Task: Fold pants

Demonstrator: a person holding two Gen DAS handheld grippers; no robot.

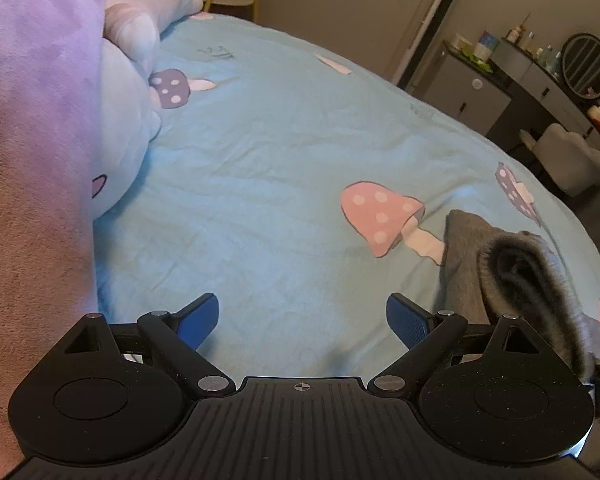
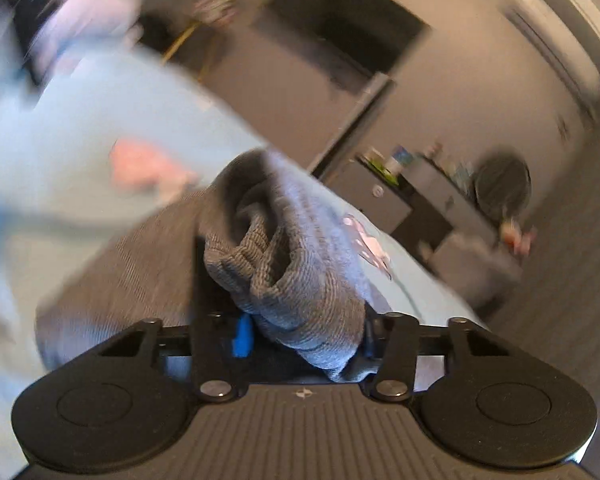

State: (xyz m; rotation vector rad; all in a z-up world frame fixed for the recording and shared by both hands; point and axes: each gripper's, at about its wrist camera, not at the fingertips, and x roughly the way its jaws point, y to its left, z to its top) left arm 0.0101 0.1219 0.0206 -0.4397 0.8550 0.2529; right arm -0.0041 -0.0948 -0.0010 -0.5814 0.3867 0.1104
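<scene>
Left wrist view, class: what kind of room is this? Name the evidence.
Most likely a bedroom: a bed with a mushroom-print sheet, plush toys at its head, and a dressing table with a round mirror.

Black left gripper [image 1: 302, 320] and right gripper [image 2: 306, 334]: blue ribbed pads, silver screws, round discs, ridged base

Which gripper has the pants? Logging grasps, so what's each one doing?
Left gripper: open, holding nothing.
Right gripper: shut on the grey pants.
</scene>
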